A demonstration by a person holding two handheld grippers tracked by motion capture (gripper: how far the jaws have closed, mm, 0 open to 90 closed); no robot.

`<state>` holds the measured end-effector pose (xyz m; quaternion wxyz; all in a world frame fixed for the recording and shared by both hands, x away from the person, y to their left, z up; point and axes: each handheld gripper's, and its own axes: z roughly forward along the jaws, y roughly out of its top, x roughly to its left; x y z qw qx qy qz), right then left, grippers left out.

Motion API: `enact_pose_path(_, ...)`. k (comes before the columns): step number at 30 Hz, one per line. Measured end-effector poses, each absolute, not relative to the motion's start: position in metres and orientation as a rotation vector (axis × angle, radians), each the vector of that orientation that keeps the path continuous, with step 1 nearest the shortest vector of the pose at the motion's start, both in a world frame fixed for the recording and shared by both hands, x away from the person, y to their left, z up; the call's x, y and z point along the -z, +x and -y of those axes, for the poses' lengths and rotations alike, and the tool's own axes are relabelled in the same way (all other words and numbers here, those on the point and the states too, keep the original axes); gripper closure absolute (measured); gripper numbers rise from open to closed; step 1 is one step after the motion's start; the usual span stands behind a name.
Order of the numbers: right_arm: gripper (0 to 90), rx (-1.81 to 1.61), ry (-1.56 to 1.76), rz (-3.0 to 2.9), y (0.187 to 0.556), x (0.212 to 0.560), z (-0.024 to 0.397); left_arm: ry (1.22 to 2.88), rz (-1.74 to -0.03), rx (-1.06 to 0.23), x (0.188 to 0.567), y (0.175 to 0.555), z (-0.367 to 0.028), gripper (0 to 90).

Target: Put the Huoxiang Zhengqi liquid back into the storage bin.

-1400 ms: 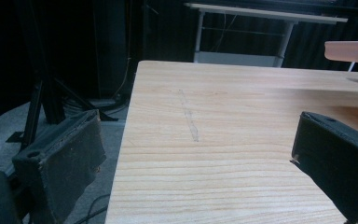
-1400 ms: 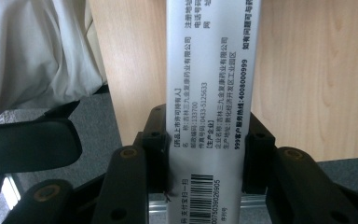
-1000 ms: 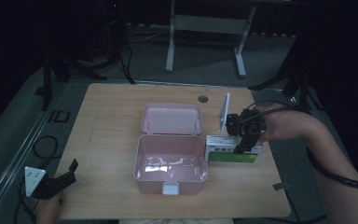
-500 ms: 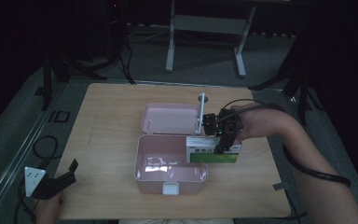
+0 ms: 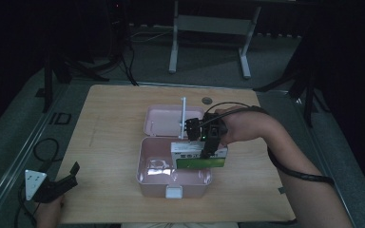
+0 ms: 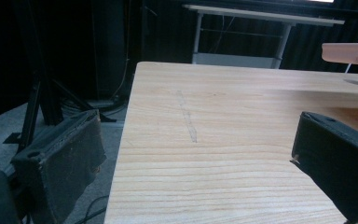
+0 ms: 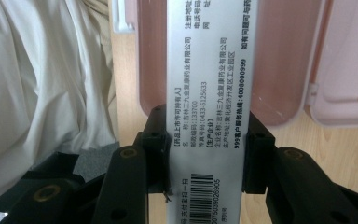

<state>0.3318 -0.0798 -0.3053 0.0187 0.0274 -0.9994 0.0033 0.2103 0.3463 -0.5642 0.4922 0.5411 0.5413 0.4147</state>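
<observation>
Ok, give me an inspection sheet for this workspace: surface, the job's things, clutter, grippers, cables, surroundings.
Surface: light wooden table, with a faint mark in the grain and a round hole near the far edge.
Job's things: pink box open, its lid lying flat behind it; white and green carton held over the box's right part.
Clutter: nothing seen.
Grippers: right gripper shut on the carton; left gripper open at the table's near left corner, holding nothing.
Cables: one trails along the right forearm; another loops on the floor at left.
Surroundings: dark room, grey floor, white stand beyond the table.
</observation>
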Motion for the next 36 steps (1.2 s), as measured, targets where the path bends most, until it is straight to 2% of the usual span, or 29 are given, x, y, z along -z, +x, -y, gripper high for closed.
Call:
enact_pose_path(17,61.7,0.081,0.119,3.073,0.33,0.323,0.044,1.309,-1.311,-0.999,0.564,0.21,-0.347,2.4)
enact_pose_path(36,61.7,0.081,0.099,3.056,0.331,0.36,0.042,1.305,-1.316,-0.99,0.564,0.211,-0.348,2.4)
